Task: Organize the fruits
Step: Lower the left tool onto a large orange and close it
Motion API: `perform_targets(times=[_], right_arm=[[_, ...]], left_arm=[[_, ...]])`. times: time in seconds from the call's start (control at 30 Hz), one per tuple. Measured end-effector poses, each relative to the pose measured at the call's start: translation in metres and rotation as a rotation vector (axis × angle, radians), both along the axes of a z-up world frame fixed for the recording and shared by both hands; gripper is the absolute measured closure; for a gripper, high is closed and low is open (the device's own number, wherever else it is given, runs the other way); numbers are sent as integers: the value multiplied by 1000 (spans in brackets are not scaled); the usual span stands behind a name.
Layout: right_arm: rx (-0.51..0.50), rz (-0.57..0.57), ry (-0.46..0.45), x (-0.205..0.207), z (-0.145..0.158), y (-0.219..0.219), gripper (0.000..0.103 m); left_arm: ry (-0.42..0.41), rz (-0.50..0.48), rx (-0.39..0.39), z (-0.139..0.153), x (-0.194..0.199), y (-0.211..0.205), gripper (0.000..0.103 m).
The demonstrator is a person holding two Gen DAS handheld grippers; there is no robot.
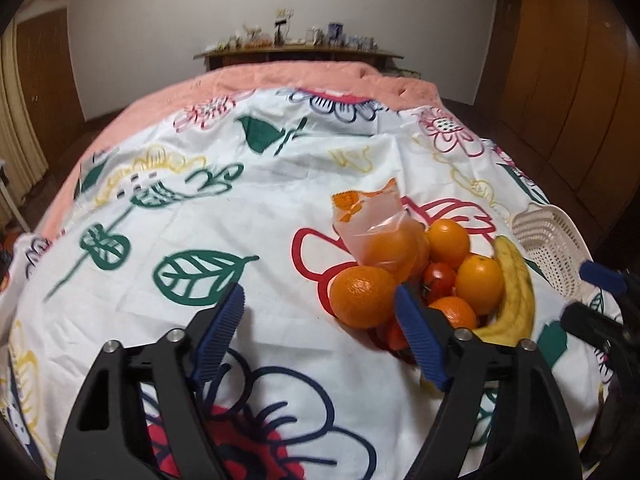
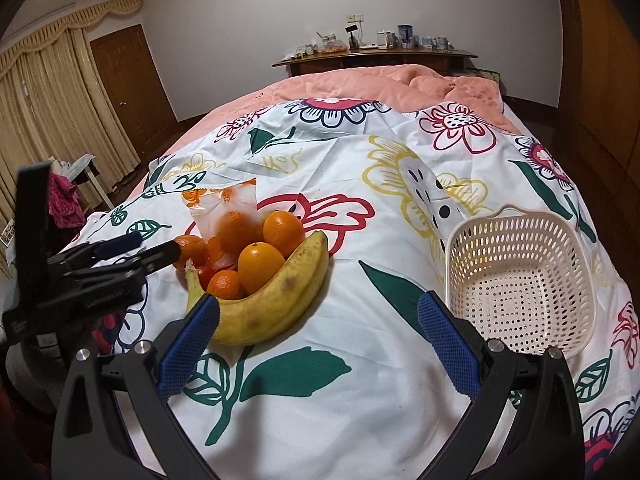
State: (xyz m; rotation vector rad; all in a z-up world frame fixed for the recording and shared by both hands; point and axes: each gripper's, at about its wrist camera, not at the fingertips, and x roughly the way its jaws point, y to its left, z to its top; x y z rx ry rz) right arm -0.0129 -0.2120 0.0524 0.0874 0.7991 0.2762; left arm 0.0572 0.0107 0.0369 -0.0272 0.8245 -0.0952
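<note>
Both grippers, left (image 1: 320,320) and right (image 2: 318,330), hover wide open and empty near piled fruit (image 2: 256,264), beside an empty basket (image 2: 520,280) awaiting sorting.

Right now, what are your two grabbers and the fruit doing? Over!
Left gripper open, empty. Right gripper open, empty, near the banana. Fruit pile on the bedsheet, basket empty. Nothing between.
</note>
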Motion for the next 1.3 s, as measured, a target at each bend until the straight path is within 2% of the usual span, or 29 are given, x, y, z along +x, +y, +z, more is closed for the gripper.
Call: perform_targets(times=[0.17,0.23,0.37,0.83,1.07,1.3], right_arm=[[-19,2,-4,-1,-1,4,5],[-29,3,-6,-2,-1,5,5],[-43,0,-4,-3,-3,7,5],[-53,14,4,-5,-10,10,5],[-54,14,12,-6,-13,11,5],[-51,16,15,-7,-14,11,5]], left_arm=[[25,-8,-34,-1,7,-2,27],[61,-11,-69,-3,13,-2,27],[97,-6,-83,-9,19,-5,35],[58,-64,-120,-12,7,-10,60],[63,-80,-86,-12,2,-15,60],[114,-83,-99,-16,17,-15,60]])
